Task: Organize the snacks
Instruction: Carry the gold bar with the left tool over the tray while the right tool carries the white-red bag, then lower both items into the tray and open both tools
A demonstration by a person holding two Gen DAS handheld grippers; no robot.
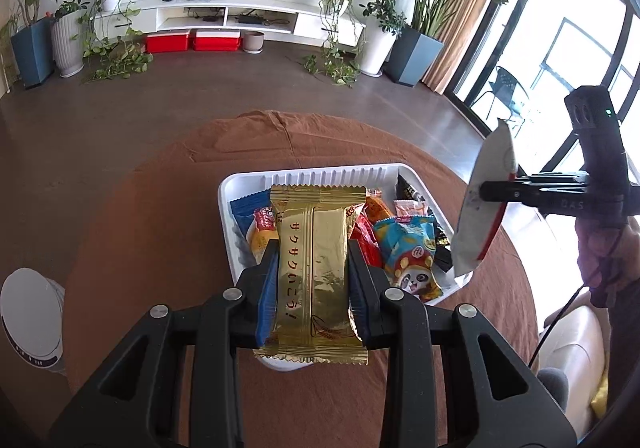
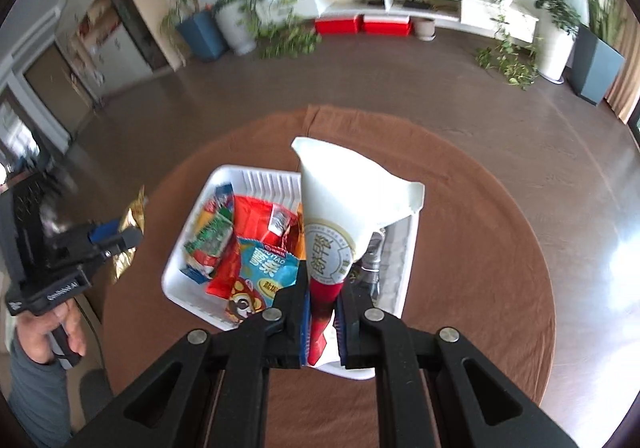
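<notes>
A: The left gripper [image 1: 313, 280] has its fingers squeezed on a gold snack bar [image 1: 313, 272]. The right gripper [image 2: 322, 308] pinches a white and red snack pouch [image 2: 340, 208].

B: Where are they?

A: Both are up over the white tray [image 1: 320, 174] of snacks on the brown tablecloth [image 1: 160, 208]. The pouch sits at 3 o'clock from the bar.

B: What's hidden?

A: The bar and pouch cover part of the tray. The left gripper looks blurry from the right wrist.
</notes>
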